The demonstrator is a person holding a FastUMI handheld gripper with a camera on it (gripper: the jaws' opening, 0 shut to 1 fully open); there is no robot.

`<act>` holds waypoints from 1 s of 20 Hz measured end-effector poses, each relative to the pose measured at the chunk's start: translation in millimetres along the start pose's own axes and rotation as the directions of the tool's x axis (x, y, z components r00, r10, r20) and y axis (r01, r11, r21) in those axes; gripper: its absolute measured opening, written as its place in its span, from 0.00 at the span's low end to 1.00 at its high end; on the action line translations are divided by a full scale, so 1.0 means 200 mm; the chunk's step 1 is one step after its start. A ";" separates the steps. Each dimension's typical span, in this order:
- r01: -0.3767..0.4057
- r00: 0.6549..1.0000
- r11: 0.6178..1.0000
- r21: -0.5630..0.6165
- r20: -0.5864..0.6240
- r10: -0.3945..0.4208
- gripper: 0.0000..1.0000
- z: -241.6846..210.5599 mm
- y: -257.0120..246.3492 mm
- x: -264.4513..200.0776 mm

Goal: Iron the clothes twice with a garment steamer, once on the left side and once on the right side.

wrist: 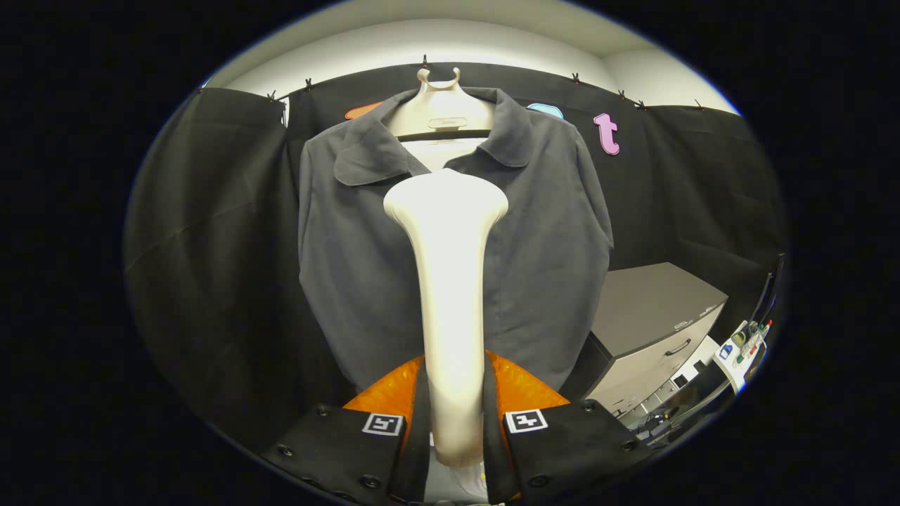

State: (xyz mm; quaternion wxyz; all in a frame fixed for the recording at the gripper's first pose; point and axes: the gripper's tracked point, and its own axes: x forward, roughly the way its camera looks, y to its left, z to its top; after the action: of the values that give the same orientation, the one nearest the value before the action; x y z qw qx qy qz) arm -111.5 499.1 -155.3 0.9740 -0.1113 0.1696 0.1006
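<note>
In the gripper view, the gripper [455, 400] is clamped on the garment steamer [450, 281]: both fingers [394, 422] press against the lower part of its pale handle, one on each side. The steamer rises straight up from between the fingers and widens into a flat head, which points forward at the clothes.

The garment, a dark grey shirt [541, 246] with a collar, hangs just beyond the steamer head on a pale hanger [441, 112]. The head sits over the middle of the shirt's chest, just below the open collar, roughly on the front placket. Whether the head touches the fabric or stands a little off it cannot be told from this angle. The shirt's two front halves spread to either side of the steamer, about evenly.

Behind the shirt hangs the black cloth wall [211, 246] of the booth. Beside the shirt's lower hem, on the right of the fingers and farther back, stands a grey cabinet [654, 316] with a drawer handle.
</note>
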 end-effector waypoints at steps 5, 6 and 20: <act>-0.031 0.999 0.999 -0.019 -0.011 0.030 0.39 0.01 0.11 0.05; -0.034 0.999 0.999 -0.025 -0.017 0.034 0.39 0.01 0.12 0.06; -0.078 0.987 0.996 -0.036 -0.141 0.072 0.39 -0.24 0.24 0.18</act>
State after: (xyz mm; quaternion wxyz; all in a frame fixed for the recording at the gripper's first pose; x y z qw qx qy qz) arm -103.4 537.8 -221.4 0.9528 -0.1318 0.2392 0.1327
